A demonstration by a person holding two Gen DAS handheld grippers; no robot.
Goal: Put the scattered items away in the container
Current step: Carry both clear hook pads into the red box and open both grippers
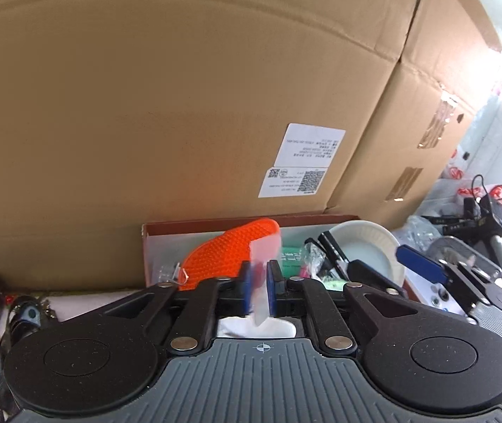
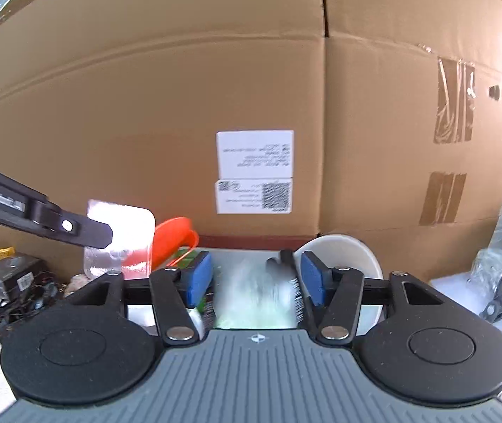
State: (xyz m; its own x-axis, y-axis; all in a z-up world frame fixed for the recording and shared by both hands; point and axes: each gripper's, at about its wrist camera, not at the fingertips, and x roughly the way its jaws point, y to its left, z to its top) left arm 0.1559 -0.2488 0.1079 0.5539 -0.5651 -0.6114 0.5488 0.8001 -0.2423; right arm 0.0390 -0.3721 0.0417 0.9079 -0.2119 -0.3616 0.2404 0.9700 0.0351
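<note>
A shallow box with a red-brown rim [image 1: 215, 221] stands against the cardboard. It holds an orange dotted silicone mitt [image 1: 222, 250], a white bowl [image 1: 367, 243], black markers [image 1: 332, 250] and a green pack [image 1: 291, 257]. My left gripper [image 1: 259, 282] hovers over the box's near left part, its blue pads a little apart. A clear plastic packet [image 1: 263, 268] stands loose between them. In the right wrist view, one finger [image 2: 99, 236] of the left gripper shows against that packet [image 2: 124, 225]. My right gripper [image 2: 256, 278] is open wide above the box beside the bowl [image 2: 349, 250]. A blurred black marker [image 2: 282, 264] is below its gap.
A tall cardboard carton [image 1: 180, 105] with white labels walls off the back. Black cables and a small black box [image 2: 14, 275] lie at the left. Plastic bags and dark metal gear [image 1: 490, 218] crowd the right side.
</note>
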